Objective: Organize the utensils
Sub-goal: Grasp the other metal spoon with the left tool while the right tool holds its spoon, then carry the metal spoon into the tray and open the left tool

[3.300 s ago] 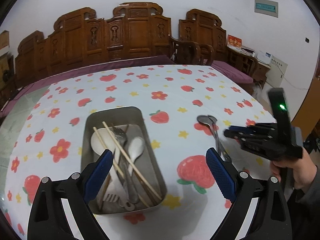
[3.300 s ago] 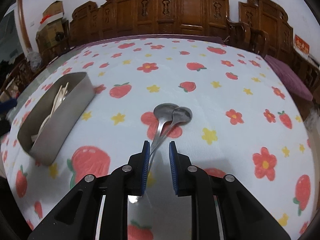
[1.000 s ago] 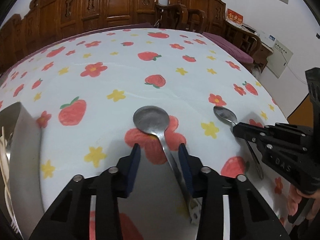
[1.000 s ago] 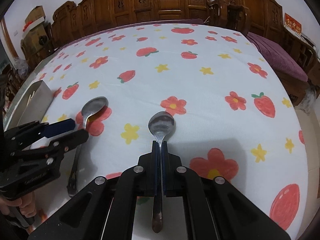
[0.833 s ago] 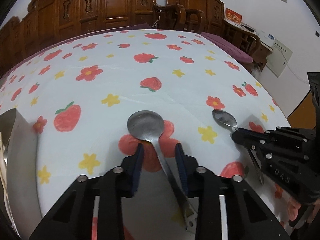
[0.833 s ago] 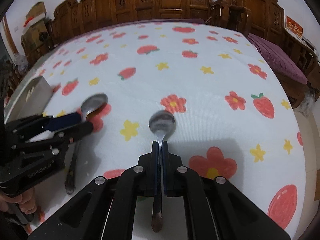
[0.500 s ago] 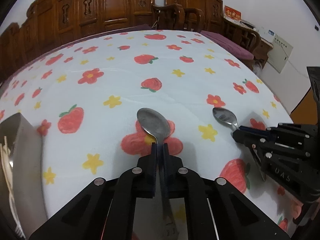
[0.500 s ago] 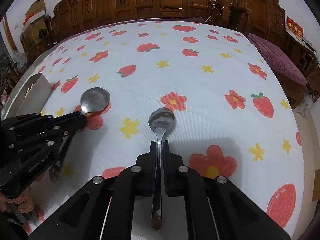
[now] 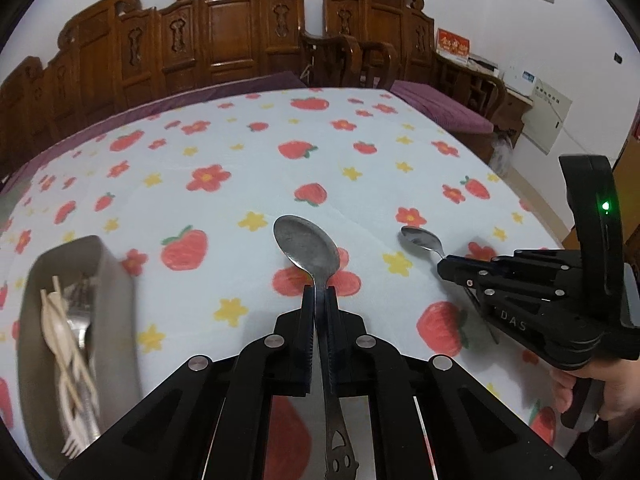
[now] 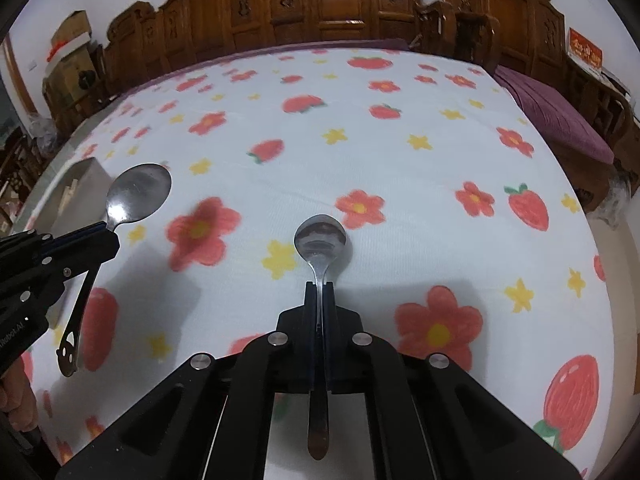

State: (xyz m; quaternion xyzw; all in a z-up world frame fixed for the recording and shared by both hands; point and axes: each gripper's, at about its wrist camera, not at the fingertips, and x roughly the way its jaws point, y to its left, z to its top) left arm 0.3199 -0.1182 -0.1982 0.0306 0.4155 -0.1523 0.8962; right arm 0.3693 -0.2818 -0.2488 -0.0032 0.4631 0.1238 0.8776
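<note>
My left gripper (image 9: 320, 294) is clamped on the neck of the large spoon (image 9: 308, 250), just behind the bowl, with the long handle running back between the arms toward me. Holding it near the bowl keeps the heavy end from drooping, I judge. The spoon looks lifted off the worktop (image 9: 248, 152), its bowl facing up and pointing to the far side.

My right gripper (image 10: 319, 290) is closed the same way on the small spoon (image 10: 320, 240), pinching the neck so the bowl sticks out ahead and the handle trails back under the camera. In the left view it sits well to the right of my own spoon, apart from it.

The metal tray (image 9: 116, 292) stands at the near left of the flowered cloth, already holding a fork (image 9: 78, 320), pale chopsticks and a pale spoon, lying lengthwise. That seems the place for both spoons. The large one is nearer to it, so I would carry that over first and lay it along the tray's length, so that the handle does not catch the rim.
</note>
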